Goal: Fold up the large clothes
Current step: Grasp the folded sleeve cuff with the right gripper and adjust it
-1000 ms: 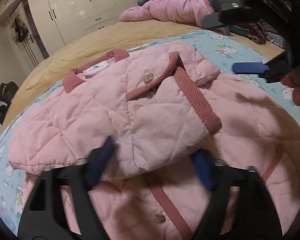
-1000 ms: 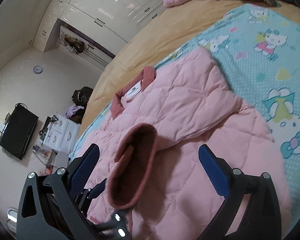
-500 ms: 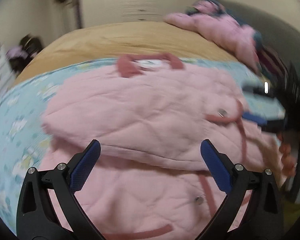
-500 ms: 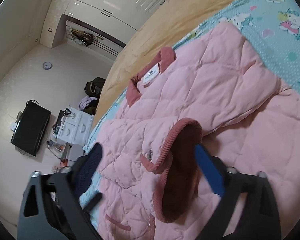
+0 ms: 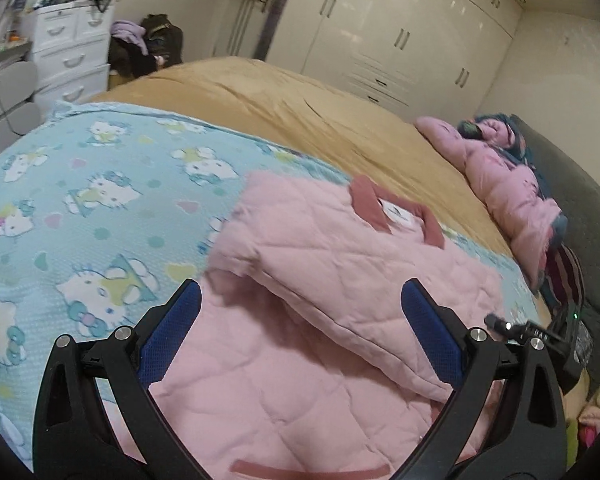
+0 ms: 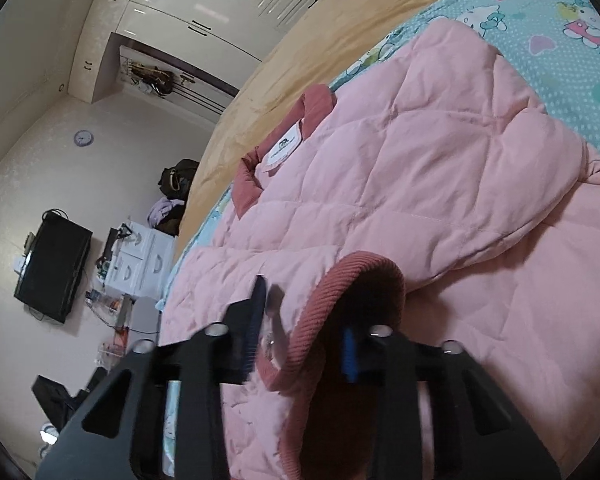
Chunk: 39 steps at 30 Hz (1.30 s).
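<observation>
**Pink jacket on the bed, one cuff pinched**

The pink quilted jacket lies flat on a light blue cartoon-cat blanket, which is spread over a tan bed cover on a big bed. The jacket fills the lower middle of the left wrist view and most of the right half of the right wrist view. Its dark pink collar points toward the far side of the bed. One sleeve is folded across the body.

The right gripper has just been closing its jaws, and they now pinch the sleeve's ribbed dark pink cuff at the bottom middle of its view. The left gripper has its jaws spread wide, low in its frame. They grasp nothing, and the jacket only shows between them.

White wardrobe doors run along the far wall.

Only the left wrist view shows another pile of pink clothes at the right side of the bed, near a dark grey headboard. It also shows the white drawers up close in the upper left.

Only the right wrist view shows a black TV at the left edge, a round wall clock above it, and the white label inside the collar.
</observation>
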Available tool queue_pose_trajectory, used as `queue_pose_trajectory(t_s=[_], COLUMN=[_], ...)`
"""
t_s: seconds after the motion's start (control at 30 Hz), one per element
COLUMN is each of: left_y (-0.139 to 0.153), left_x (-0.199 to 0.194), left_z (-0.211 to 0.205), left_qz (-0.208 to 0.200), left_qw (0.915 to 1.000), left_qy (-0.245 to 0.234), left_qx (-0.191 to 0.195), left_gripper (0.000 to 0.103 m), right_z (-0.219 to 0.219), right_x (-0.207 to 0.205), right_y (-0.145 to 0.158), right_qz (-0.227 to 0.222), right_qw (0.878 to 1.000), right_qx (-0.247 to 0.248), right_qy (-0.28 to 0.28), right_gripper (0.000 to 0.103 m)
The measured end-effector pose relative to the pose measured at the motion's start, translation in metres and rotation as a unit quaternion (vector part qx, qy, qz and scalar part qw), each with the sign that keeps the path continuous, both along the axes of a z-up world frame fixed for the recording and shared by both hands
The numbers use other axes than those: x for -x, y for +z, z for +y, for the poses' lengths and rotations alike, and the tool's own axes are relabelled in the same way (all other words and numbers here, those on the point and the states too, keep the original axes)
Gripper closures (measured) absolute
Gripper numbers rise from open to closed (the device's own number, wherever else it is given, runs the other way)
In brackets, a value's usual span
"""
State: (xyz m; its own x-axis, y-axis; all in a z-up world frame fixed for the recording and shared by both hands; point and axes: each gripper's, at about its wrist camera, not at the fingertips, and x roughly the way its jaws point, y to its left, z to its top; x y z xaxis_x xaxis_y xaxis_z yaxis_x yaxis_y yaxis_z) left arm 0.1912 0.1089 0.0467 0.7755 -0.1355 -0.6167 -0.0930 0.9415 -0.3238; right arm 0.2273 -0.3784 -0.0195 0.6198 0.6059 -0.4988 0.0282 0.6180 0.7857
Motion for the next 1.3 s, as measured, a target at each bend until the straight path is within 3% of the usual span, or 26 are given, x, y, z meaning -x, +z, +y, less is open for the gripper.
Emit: queue_pose_trajectory(t_s=[0.13,0.3,0.53,0.63,0.83,1.0,1.2,1.3], left_y=[0.0,-0.004,-0.007,-0.005,-0.003,-0.004,-0.015,-0.024], left_x=[0.001,-0.002,-0.004,-0.009,-0.035,-0.071,-0.1,-0.111], left_z=[0.014,0.023,0.03,0.033,0.032,0.024,0.011,0.001], left_qz=[-0.004,0.004,0.005,0.003,-0.013,0.001,0.018,0.032], left_qw=[0.9999,0.9997,0.9997,0.9997,0.9997,0.9999,0.9994,0.9985], left_qy=[0.01,0.019,0.022,0.023,0.004,-0.011,-0.03,-0.045], left_qx=[0.011,0.011,0.012,0.011,0.021,0.013,0.005,-0.002], left_gripper=[0.009,0.009,0.009,0.009,0.009,0.009,0.01,0.018], right_z=[0.008,0.024,0.027,0.022,0.012,-0.001,-0.006,-0.005], right_x=[0.001,-0.006,-0.026,-0.037,-0.055,-0.058,-0.06,-0.062], right_y=[0.014,0.054,0.146,0.168,0.151,0.116,0.1,0.098], right_qz=[-0.032,-0.095,-0.219,-0.245,-0.225,-0.183,-0.165,-0.161], right_qw=[0.999,0.989,0.959,0.949,0.949,0.959,0.961,0.96], right_qx=[0.04,0.105,0.168,0.195,0.219,0.216,0.223,0.228], right_qy=[0.01,0.041,0.056,0.044,0.037,0.015,0.004,0.003], right_gripper=[0.091,0.094,0.097,0.097,0.097,0.097,0.097,0.097])
